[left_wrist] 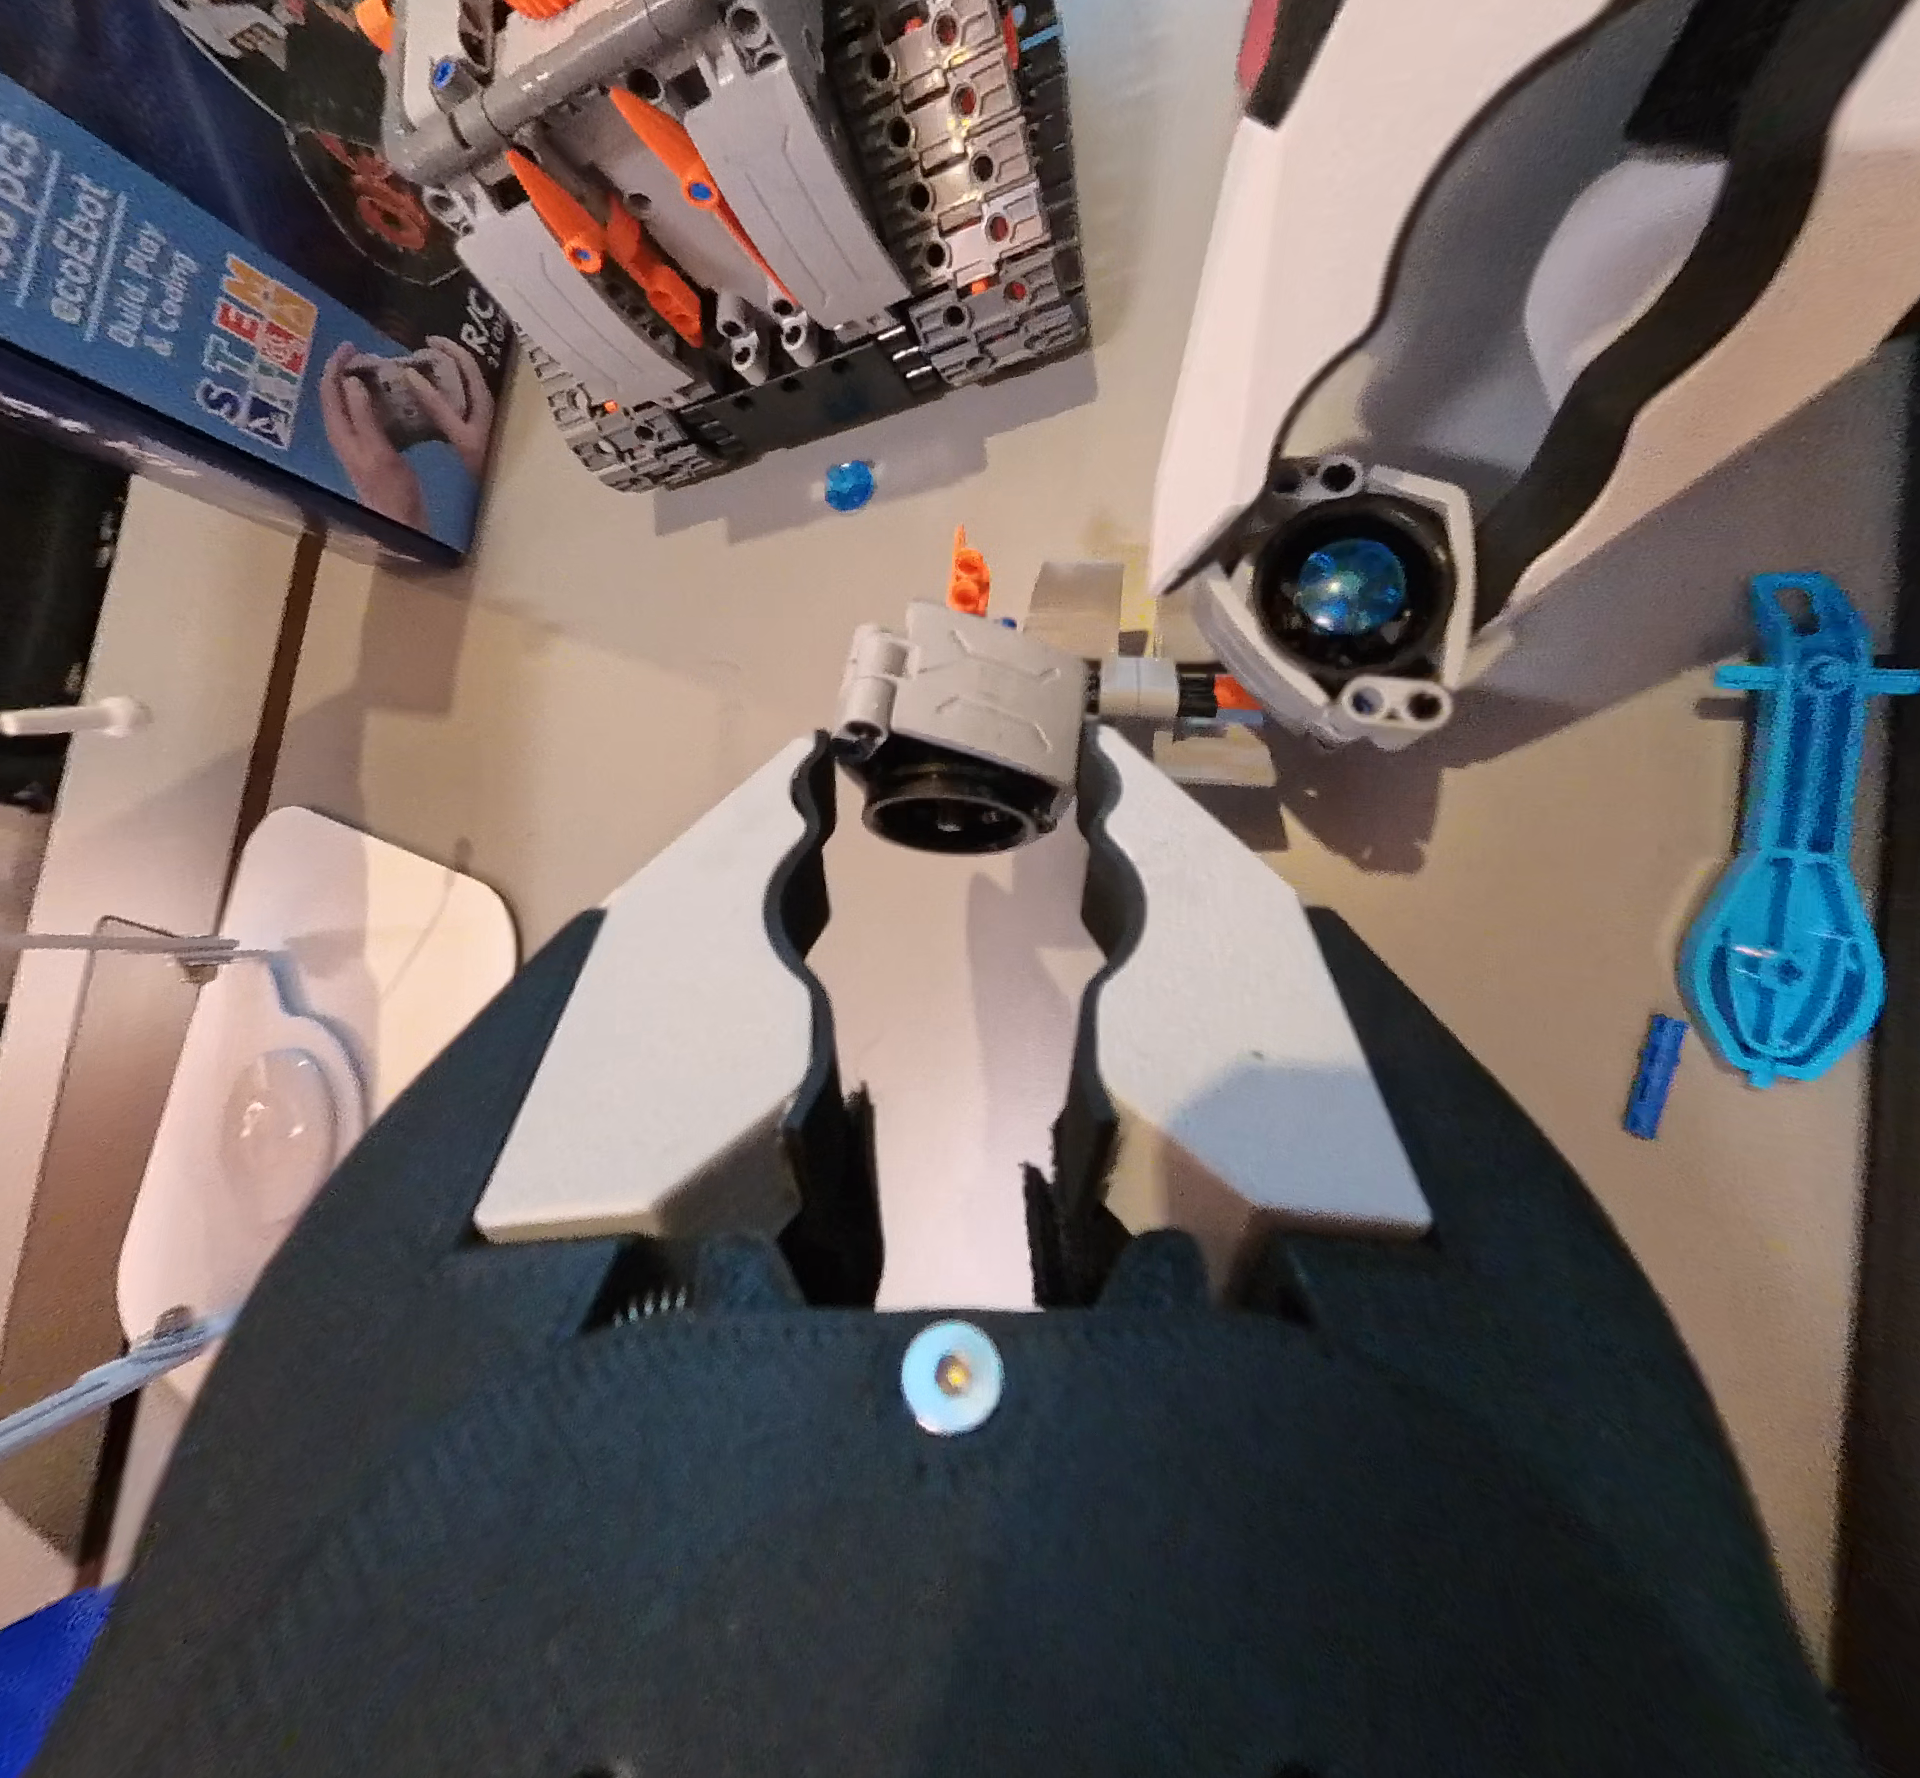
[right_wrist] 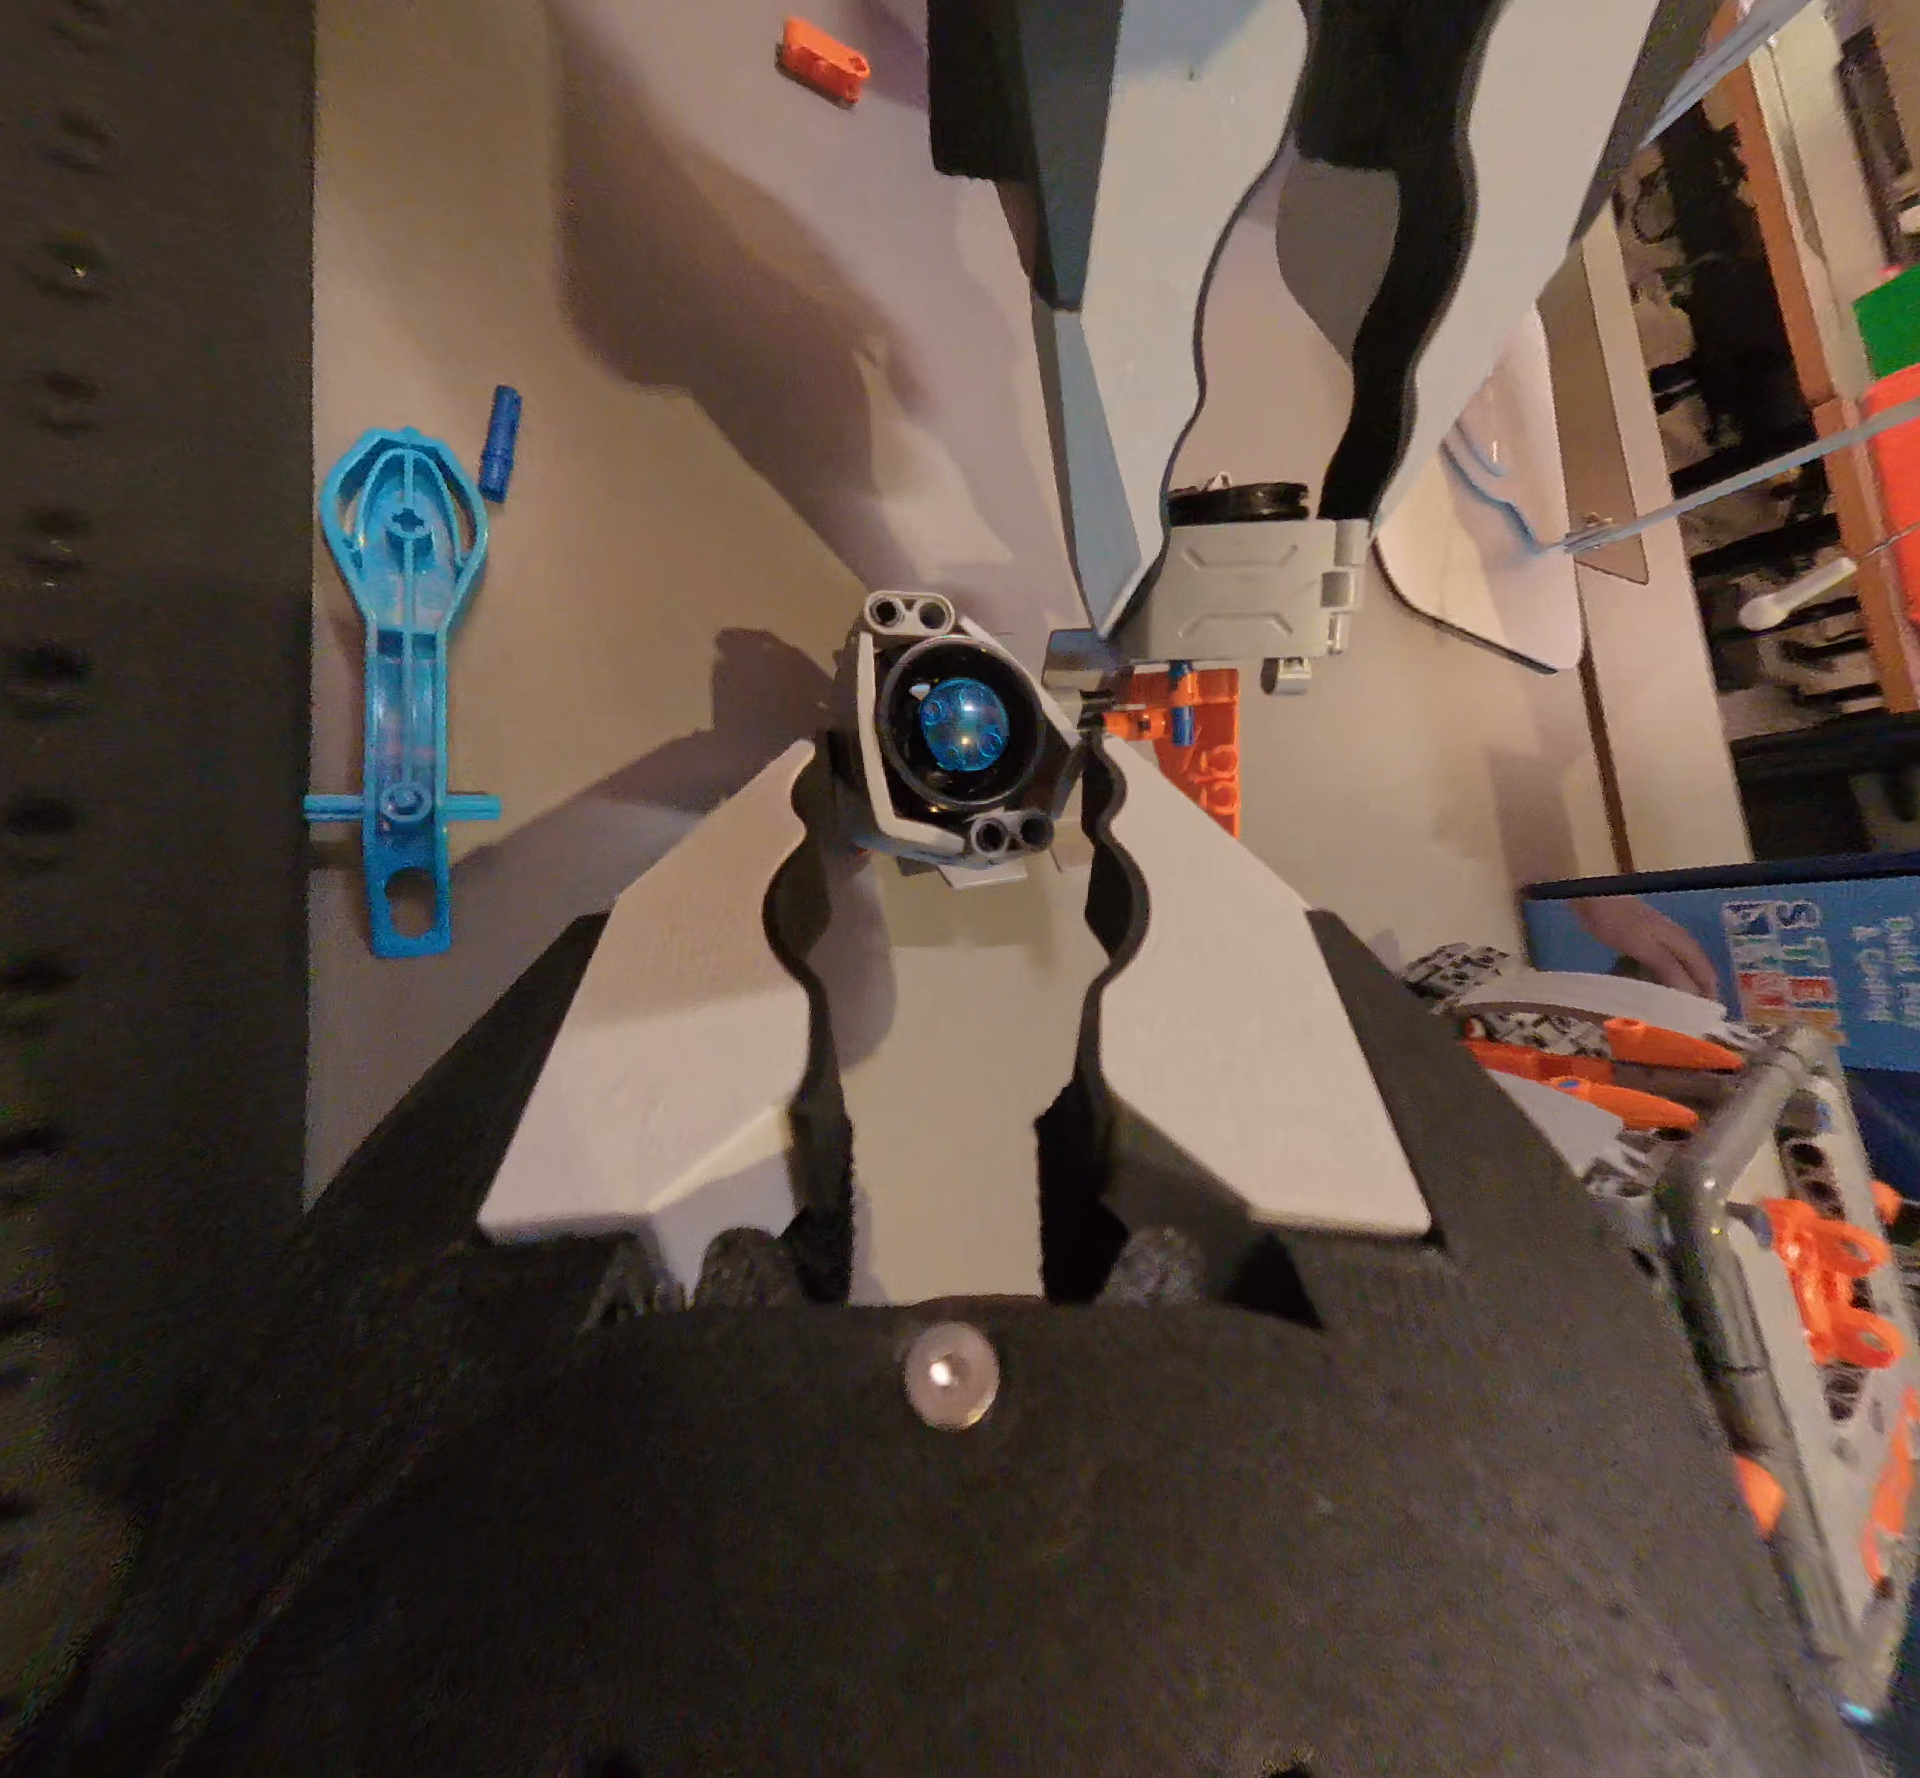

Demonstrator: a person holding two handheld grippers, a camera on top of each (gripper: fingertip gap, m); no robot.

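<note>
My left gripper (left_wrist: pixel 958 760) is shut on a grey block with an empty black round socket (left_wrist: pixel 971 741), held just above the beige table (left_wrist: pixel 623 689). My right gripper (right_wrist: pixel 956 772) is shut on a grey eye-shaped housing with a blue lens in a black ring (right_wrist: pixel 961 726). The two pieces sit side by side, linked by a short axle with grey and orange connectors (left_wrist: pixel 1169 689). In the left wrist view the right gripper (left_wrist: pixel 1340 606) comes in from the upper right. In the right wrist view the left gripper (right_wrist: pixel 1236 575) comes in from above with its block (right_wrist: pixel 1242 601).
A grey and orange tracked robot model (left_wrist: pixel 727 170) stands beyond the grippers, with a blue box (left_wrist: pixel 239 326) to its left. A small blue round stud (left_wrist: pixel 850 485), a blue plastic tool (left_wrist: pixel 1787 845), a blue pin (left_wrist: pixel 1654 1074) and an orange piece (right_wrist: pixel 824 59) lie loose. A white tray (left_wrist: pixel 312 1001) is at left. My right gripper's tips are some 9 cm from the blue pin (left_wrist: pixel 1654 1074). It is also in sight in the right wrist view (right_wrist: pixel 507 446).
</note>
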